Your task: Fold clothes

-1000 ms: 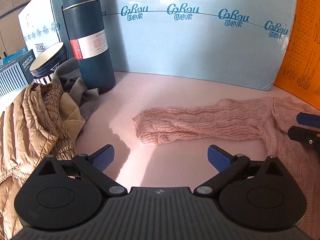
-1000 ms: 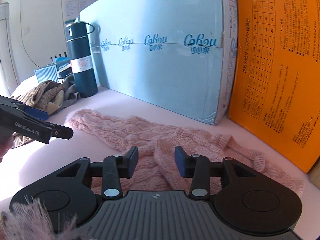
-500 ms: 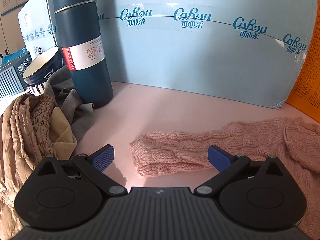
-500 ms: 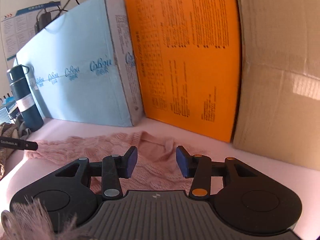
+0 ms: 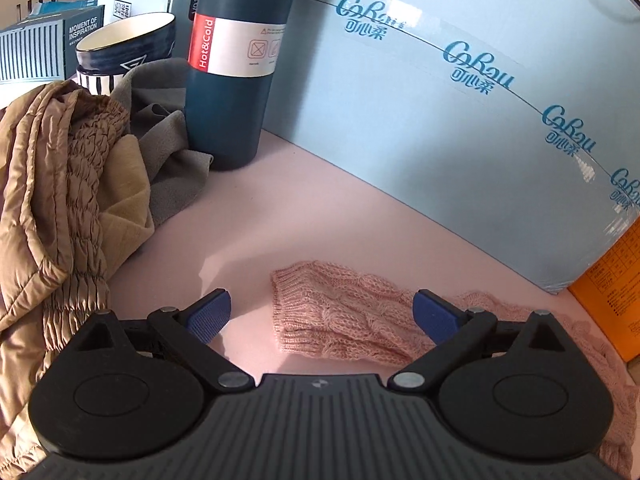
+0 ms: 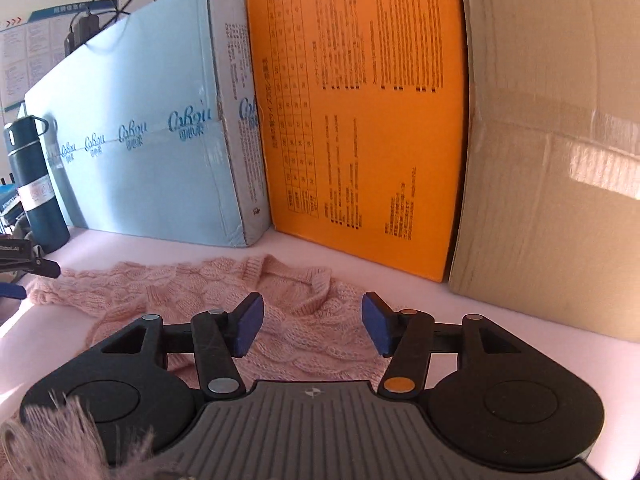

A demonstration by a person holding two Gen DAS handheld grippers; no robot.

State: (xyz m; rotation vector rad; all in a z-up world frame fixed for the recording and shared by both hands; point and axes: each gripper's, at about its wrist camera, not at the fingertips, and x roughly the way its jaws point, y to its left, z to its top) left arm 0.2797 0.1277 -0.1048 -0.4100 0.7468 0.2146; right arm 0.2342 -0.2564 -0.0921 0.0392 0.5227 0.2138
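A pale pink tabletop [image 5: 320,216] carries a pink knit sweater [image 6: 288,320], lying flat. Cardboard boxes [image 6: 360,120] line its far edge. A blue flask [image 5: 236,80] and tan jacket [image 5: 52,200] sit toward its left end.

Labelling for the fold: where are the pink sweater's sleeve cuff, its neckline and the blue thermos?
sleeve cuff [image 5: 296,304], left wrist view, ribbed end.
neckline [image 6: 288,274], right wrist view, collar rim.
blue thermos [image 5: 228,116], left wrist view, lower body.

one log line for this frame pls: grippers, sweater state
left gripper: open, at sleeve cuff | right gripper: open, over pink knit sweater body near the neckline | sweater: flat, unfolded, ungrasped
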